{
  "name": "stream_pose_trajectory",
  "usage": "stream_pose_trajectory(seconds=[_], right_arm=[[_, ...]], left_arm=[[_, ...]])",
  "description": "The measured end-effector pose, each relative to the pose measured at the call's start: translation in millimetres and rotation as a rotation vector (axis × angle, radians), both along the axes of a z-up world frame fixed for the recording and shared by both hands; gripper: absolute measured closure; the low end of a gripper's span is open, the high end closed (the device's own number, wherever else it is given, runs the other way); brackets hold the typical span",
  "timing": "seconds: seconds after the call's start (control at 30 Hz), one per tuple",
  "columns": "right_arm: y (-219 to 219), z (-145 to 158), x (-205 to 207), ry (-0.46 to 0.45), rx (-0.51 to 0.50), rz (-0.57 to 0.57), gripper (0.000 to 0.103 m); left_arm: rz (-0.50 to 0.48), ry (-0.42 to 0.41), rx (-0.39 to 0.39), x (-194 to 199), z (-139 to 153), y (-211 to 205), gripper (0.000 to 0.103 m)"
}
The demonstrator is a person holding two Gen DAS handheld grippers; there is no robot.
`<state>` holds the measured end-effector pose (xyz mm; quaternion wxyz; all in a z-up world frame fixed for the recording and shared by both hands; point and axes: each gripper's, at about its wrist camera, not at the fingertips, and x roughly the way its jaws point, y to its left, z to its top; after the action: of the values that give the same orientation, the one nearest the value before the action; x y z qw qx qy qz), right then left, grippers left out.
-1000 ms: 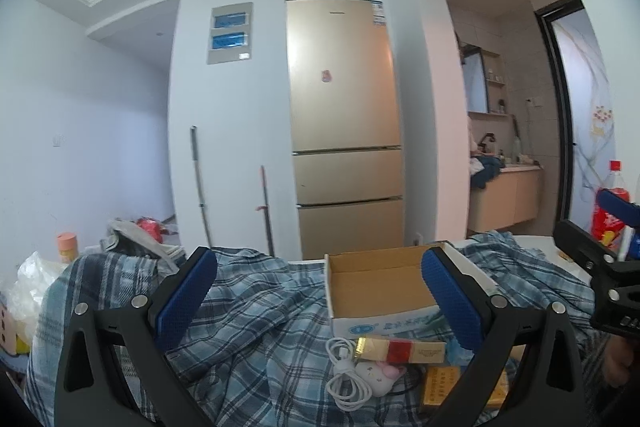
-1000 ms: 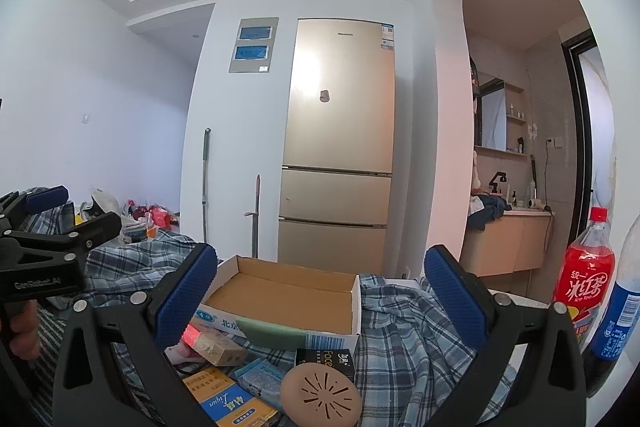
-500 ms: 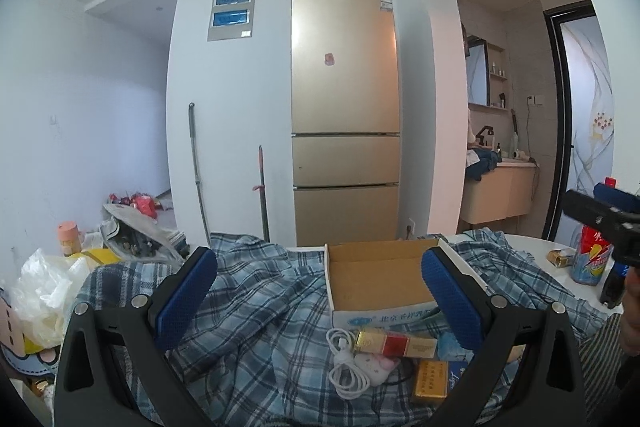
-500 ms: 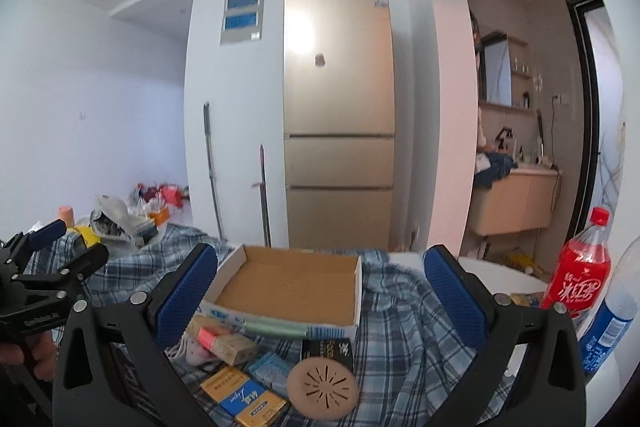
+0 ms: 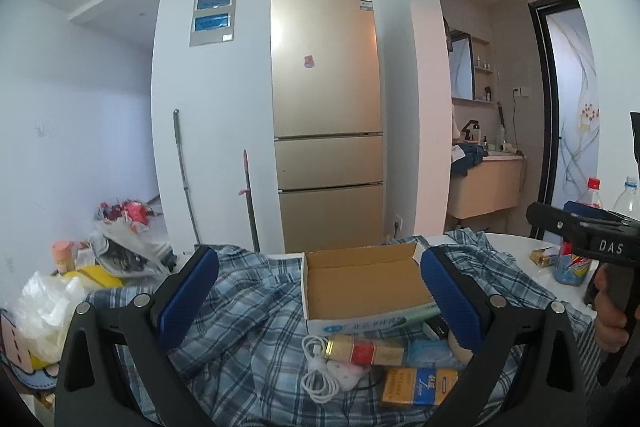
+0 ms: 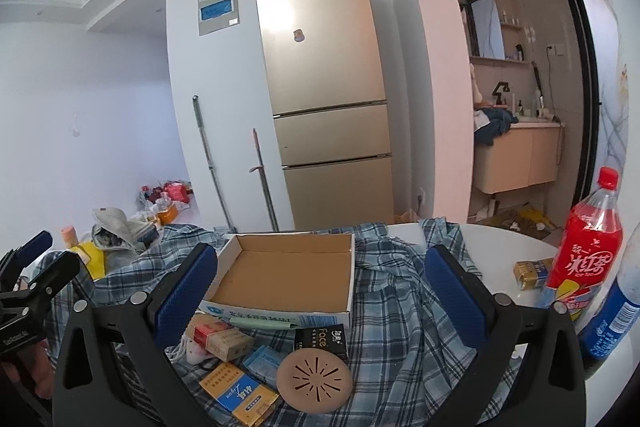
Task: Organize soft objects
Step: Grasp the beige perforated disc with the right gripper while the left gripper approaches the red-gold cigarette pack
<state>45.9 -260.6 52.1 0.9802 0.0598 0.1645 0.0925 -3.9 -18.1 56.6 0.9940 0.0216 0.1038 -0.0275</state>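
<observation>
- The plaid cloth point(image 5: 248, 347), taken to be the soft object of the task, is found crumpled across the round table point(image 6: 500, 251); it lies below and ahead of both tools and is untouched by either.
- An open cardboard box point(image 5: 360, 287), with nothing seen inside, rests on the cloth straight ahead of the left gripper point(image 5: 320, 303) and slightly left of centre for the right gripper point(image 6: 320, 299).
- Small packets and a white cable point(image 5: 316, 375) are noted on the cloth just short of the box, between the fingers of each tool.
- Both grippers are seen with fingers wide apart and nothing between the pads.
- Compared with a second ago, both cameras are judged to have been raised and tipped downward: more tabletop is now shown. This is read as an approach being set up; no grasp has begun.
- Only the right view shows the round perforated disc point(image 6: 314, 379), the black carton and the red bottle point(image 6: 588, 247) at close range.
- Only the left view shows the bags on the floor to its left, and the right tool in a hand at its right edge.
</observation>
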Motion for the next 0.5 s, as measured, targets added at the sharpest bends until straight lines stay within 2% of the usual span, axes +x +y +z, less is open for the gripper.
stream_pose_trajectory(seconds=[0.03, 0.1, 0.2, 0.33, 0.5], right_arm=[[-1, -3, 2, 0.011, 0.002, 0.013, 0.007], [-1, -10, 7, 0.039, 0.013, 0.027, 0.011], [-2, -24, 17, 0.084, 0.036, 0.041, 0.012], [5, -45, 30, 0.147, 0.004, 0.082, 0.013], [10, -76, 54, 0.300, 0.006, 0.138, 0.013]], left_arm=[[0.004, -0.003, 0.003, 1, 0, -3, 0.000], [0.010, 0.001, 0.000, 4, 0, -8, 0.000], [0.023, 0.018, -0.005, 13, -6, -15, 0.000], [0.041, 0.039, 0.021, 29, -17, -24, 0.000], [0.054, 0.114, 0.019, 49, -46, -22, 0.000]])
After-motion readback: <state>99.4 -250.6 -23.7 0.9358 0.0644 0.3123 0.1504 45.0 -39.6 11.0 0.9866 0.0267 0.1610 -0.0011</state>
